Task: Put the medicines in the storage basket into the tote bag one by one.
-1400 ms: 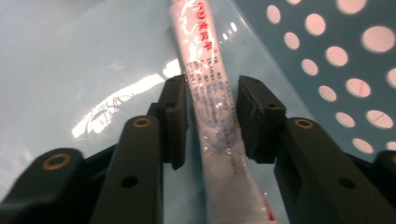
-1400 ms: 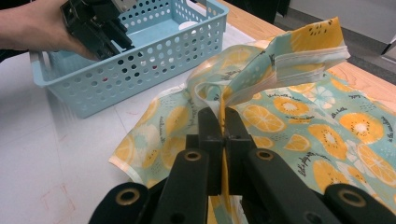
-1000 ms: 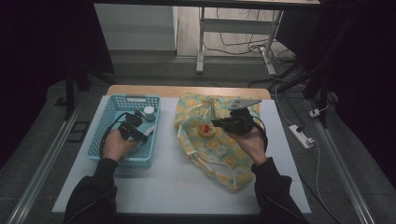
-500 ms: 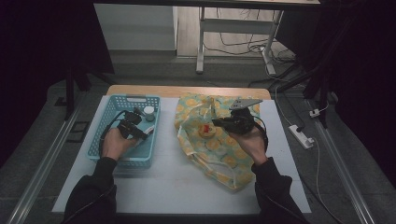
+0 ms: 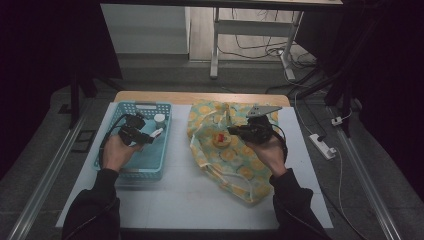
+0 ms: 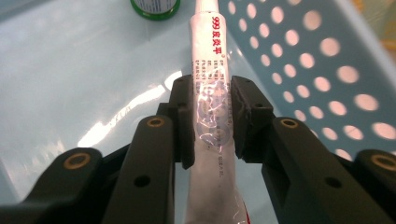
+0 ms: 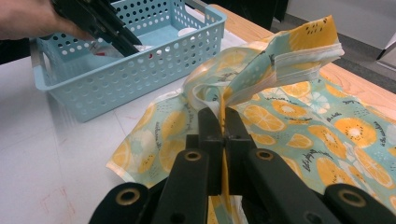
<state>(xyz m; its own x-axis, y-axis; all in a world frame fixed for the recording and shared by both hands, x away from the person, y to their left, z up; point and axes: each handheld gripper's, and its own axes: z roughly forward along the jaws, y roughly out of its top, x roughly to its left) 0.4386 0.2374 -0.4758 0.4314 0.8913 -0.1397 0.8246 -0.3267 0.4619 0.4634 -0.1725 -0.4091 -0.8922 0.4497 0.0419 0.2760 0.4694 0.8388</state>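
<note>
At the left, a white tube [image 6: 210, 116] is clamped across its middle by the left gripper [image 5: 141, 134] inside the blue basket [image 5: 150, 167]; its long axis runs along the jaws, cap end pointing away toward a green-rimmed bottle [image 6: 155, 8]. The bag [image 5: 235, 160] lies to the right of the basket, so the tube must be carried rightward. The bag's rim is pinched and lifted by the right gripper [image 7: 222, 122], its jaws closed on the fabric. A small red-topped item [image 5: 220, 138] is seen at the bag's mouth. Counted: one tube, one bottle, one basket, one bag.
</note>
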